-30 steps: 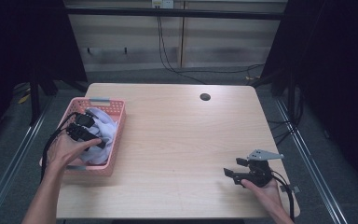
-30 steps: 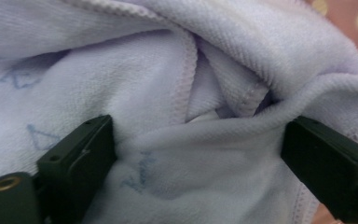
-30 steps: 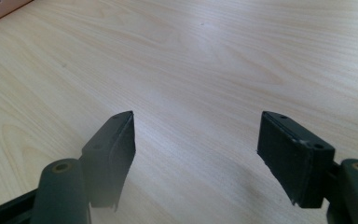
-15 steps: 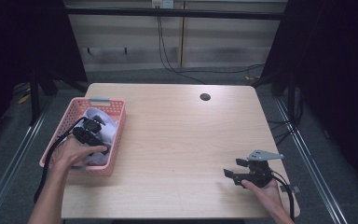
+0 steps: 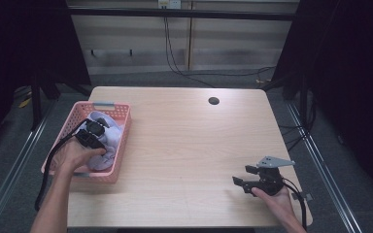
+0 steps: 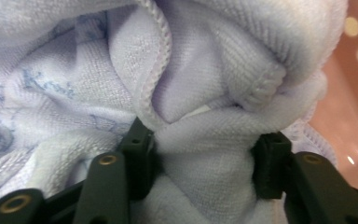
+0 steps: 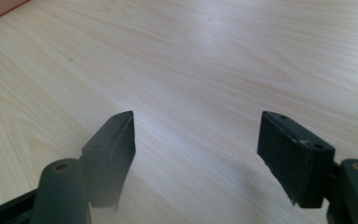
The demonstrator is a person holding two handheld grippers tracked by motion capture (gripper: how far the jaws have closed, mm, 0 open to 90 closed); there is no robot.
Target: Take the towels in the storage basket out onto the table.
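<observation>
Gripping a fold of the pale lilac towel (image 6: 205, 140), the left tool (image 5: 93, 133) sits down inside the pink basket (image 5: 121, 141) at the surface's left edge; its jaws have just been closing and now pinch the cloth bunched between them. Right tool (image 5: 246, 180) rests low over the bare wooden surface (image 5: 184, 145) near the right front, jaws wide apart, holding nothing.

Gripper (image 6: 205, 161) apparently pinching lilac towel (image 6: 205, 93).
</observation>
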